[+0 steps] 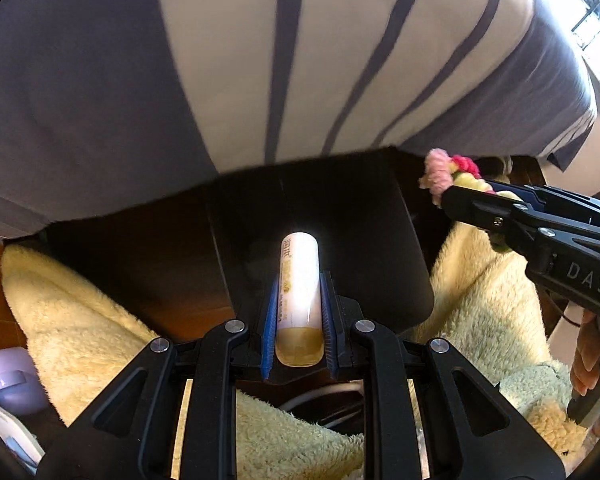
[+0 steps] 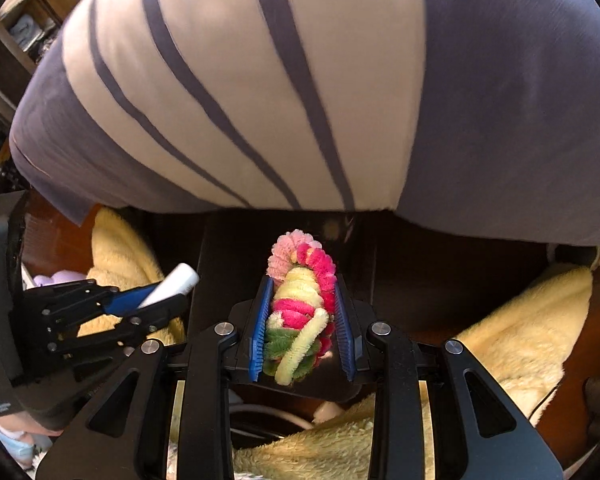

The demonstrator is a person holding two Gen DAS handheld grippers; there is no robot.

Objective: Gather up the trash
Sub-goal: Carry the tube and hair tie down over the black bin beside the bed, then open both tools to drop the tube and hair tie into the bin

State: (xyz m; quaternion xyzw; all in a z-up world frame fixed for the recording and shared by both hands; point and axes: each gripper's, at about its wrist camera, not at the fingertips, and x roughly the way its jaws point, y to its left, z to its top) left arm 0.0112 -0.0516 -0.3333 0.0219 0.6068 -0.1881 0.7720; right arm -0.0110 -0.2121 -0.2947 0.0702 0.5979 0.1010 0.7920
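Though claws [image 1: 299,280] full, shirt [image 1: 340,60] close.

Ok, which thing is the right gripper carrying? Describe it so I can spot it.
Find the striped grey-and-cream shirt filling the upper view, then drop to the right gripper below it. Pinched between its blue pads is a fuzzy pipe-cleaner bundle, coiled pink, yellow and green, unlike the smooth white tube in the left gripper.

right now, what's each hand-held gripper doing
Left hand-held gripper: closed on a white tube.
Right hand-held gripper: closed on a bundle of fuzzy pipe cleaners.
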